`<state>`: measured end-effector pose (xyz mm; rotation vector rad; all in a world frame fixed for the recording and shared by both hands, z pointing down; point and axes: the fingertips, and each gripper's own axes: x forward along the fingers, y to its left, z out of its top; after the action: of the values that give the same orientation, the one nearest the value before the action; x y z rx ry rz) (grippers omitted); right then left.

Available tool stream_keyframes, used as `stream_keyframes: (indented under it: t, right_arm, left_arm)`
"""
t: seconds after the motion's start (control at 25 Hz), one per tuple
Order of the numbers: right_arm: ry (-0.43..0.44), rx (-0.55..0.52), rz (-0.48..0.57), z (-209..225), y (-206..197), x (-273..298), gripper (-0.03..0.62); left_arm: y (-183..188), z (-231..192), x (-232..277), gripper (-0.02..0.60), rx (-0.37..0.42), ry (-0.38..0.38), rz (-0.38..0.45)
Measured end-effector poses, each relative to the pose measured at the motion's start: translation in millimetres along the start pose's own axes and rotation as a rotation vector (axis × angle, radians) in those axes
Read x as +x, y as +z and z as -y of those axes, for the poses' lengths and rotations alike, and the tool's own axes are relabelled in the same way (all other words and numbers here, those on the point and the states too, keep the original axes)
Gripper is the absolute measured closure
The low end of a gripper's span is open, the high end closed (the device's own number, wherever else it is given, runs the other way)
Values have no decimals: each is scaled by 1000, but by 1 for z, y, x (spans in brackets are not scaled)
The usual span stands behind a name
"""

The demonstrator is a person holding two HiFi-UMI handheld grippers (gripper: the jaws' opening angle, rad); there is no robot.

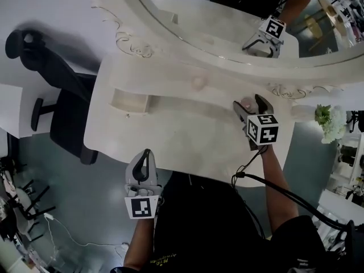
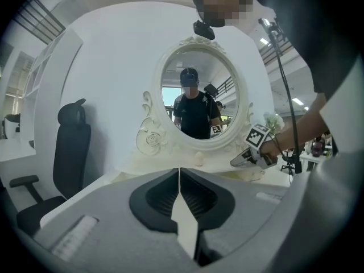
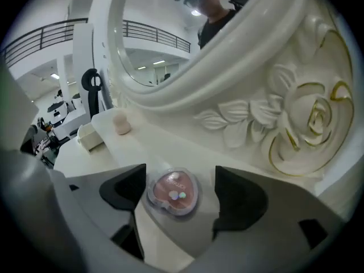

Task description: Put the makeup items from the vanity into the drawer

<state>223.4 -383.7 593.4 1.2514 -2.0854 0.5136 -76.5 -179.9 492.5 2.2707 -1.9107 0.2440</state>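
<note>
The right gripper (image 3: pixel 177 192) stands with its jaws wide apart on either side of a round blush compact (image 3: pixel 173 193). The compact lies flat on the desk (image 1: pixel 182 124). The pad at 9 o'clock is just beside its rim and the pad at 3 o'clock is apart from it, so nothing is clamped yet. The gripper comes in low along the desk, probably so the pads can meet the compact's thin edge. At 12 to 2 o'clock, close behind the compact, rises the carved rose of the mirror frame (image 3: pixel 296 112), which leaves little room on that side. Farther off, at about 10 o'clock, a pale pink makeup sponge (image 3: pixel 121 123) stands on the desk. Beyond it the drawer (image 3: pixel 91 136) sits pulled open, ready to take both items. The left gripper (image 2: pixel 180 178) has its jaws closed together on nothing. It hangs off the desk's near edge at 7 o'clock in the head view, seemingly waiting out of the way.
</note>
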Motion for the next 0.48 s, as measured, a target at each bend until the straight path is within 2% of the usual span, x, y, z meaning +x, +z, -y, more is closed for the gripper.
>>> stream_keyframes:
  t: [0.08, 0.2, 0.24, 0.32, 0.48]
  right_arm:
    - [14, 41, -29, 0, -2, 2, 218]
    - [14, 65, -60, 1, -3, 1, 231]
    - [12, 72, -75, 1, -4, 0, 251]
    - [8, 81, -102, 1, -6, -2, 337]
    - [2, 80, -125, -1, -8, -3, 353]
  left_arm:
    - [-9, -4, 0, 558, -8, 16, -33]
    - [-12, -5, 3, 558, -18, 22, -37]
    - [-11, -4, 4, 558, -18, 21, -34]
    - [-7, -3, 6, 558, -19, 16, -16]
    - [2, 2, 8, 558, -19, 0, 32]
